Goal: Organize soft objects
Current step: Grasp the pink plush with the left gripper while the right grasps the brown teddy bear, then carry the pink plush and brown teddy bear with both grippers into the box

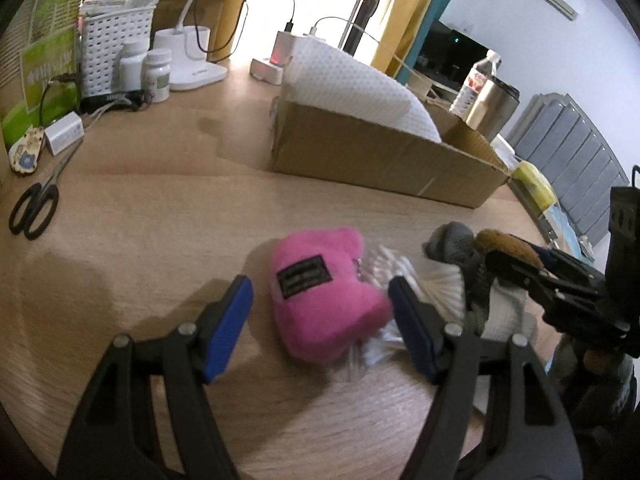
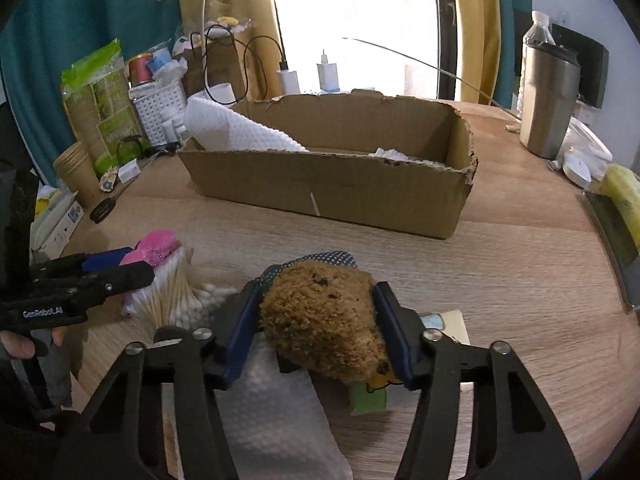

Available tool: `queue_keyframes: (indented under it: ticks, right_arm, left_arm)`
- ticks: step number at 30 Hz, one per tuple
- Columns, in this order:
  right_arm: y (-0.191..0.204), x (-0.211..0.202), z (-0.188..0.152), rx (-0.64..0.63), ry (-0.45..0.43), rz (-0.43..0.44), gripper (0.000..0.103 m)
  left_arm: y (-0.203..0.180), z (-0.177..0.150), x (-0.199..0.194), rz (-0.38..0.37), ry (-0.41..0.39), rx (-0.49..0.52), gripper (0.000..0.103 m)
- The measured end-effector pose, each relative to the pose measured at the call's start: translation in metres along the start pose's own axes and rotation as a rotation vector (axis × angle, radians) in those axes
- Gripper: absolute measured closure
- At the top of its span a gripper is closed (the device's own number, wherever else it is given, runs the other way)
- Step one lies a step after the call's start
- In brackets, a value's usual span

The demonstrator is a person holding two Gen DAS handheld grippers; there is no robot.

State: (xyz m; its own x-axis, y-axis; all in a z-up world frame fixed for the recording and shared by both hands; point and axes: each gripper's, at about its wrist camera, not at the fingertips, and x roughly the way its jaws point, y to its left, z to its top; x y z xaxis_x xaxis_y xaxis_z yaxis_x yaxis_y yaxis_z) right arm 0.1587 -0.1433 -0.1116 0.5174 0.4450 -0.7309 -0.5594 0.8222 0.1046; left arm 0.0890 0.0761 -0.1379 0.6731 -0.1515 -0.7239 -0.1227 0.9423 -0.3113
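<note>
A pink plush toy (image 1: 320, 296) with a black label lies on the wooden table between the open fingers of my left gripper (image 1: 320, 312); the fingers do not touch it. It also shows in the right wrist view (image 2: 154, 252). My right gripper (image 2: 316, 320) is shut on a brown fuzzy plush toy (image 2: 320, 320), seen from the side in the left wrist view (image 1: 508, 248). A cardboard box (image 2: 328, 192) stands behind, holding a white dimpled foam sheet (image 2: 236, 128). A bundle of cotton swabs (image 2: 172, 300) lies beside the pink toy.
A white towel (image 2: 276, 420) and a green card lie under the right gripper. Scissors (image 1: 34, 208), a white basket (image 1: 116, 44), pill bottles and a lamp base stand at the left. A steel tumbler (image 2: 548, 100) and water bottle stand at the right.
</note>
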Motion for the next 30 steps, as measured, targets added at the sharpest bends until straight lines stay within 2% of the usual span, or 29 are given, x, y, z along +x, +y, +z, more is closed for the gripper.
queue_keyframes:
  ticks: [3, 7, 14, 30]
  right_arm:
    - [0.001, 0.0, 0.0, -0.011, 0.001, 0.0, 0.052]
    - [0.002, -0.002, 0.001, -0.027, 0.001, -0.001, 0.054]
    - [0.006, -0.007, 0.006, -0.04, -0.025, 0.004, 0.054]
    - [0.005, -0.019, 0.027, -0.061, -0.094, 0.019, 0.054]
  left_arm:
    - [-0.004, -0.001, -0.001, -0.02, -0.004, 0.012, 0.05]
    - [-0.011, -0.001, -0.003, -0.021, -0.013, 0.043, 0.054]
    - [-0.014, 0.002, -0.014, -0.069, -0.049, 0.043, 0.055]
    - [-0.03, 0.026, -0.033, -0.11, -0.127, 0.069, 0.055]
